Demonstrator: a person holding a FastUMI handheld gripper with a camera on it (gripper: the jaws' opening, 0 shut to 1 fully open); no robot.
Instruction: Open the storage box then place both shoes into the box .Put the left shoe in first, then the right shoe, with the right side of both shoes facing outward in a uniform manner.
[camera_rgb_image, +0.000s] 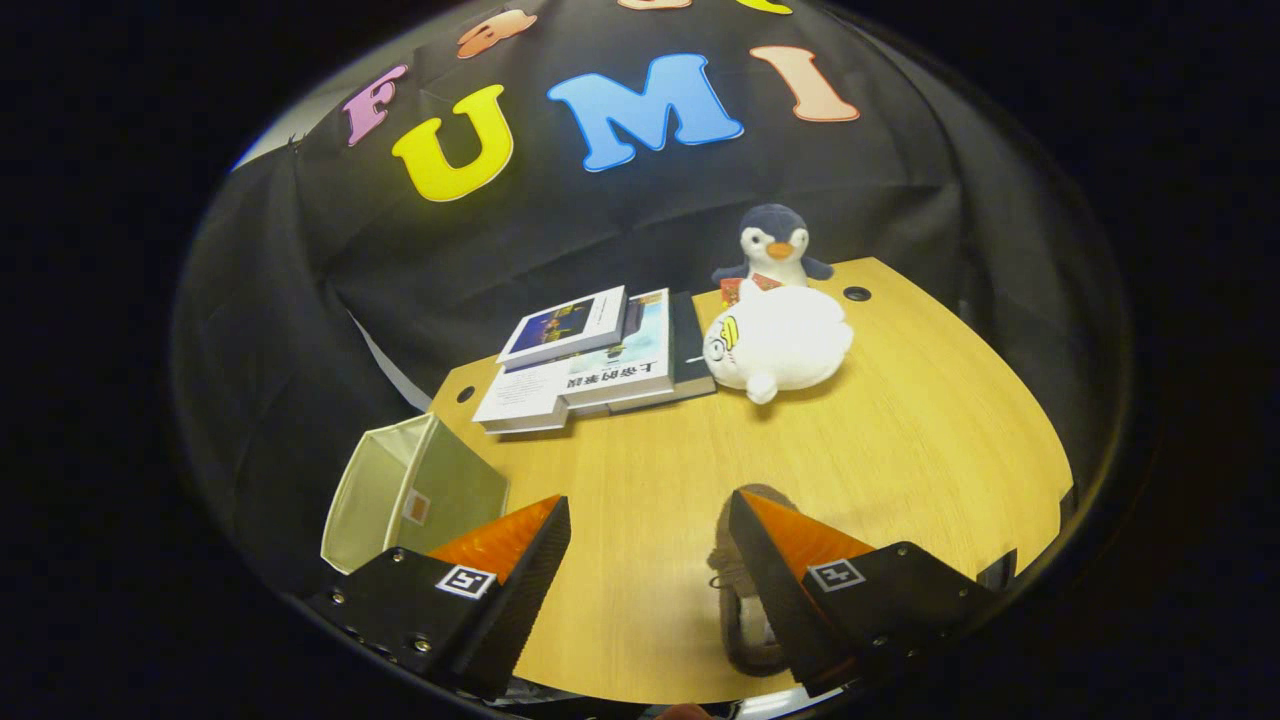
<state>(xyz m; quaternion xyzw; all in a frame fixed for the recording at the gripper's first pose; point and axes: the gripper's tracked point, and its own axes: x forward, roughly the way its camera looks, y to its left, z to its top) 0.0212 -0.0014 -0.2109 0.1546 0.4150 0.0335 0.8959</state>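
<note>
My gripper (648, 545) stands open above the wooden table (900, 440), with bare tabletop between its fingers. A brownish shoe (740, 600) lies on the table right beside the inner face of the right finger (790, 560), which hides much of it. The pale green storage box (410, 490) sits at the table's left edge, just beyond the left finger (500, 570); its top faces me and the inside looks bare. I cannot tell which shoe this is.
A stack of books (590, 360) lies at the back of the table. A white plush toy (780, 340) rests to its right, with a penguin plush (772, 245) behind it. Black cloth hangs behind the table.
</note>
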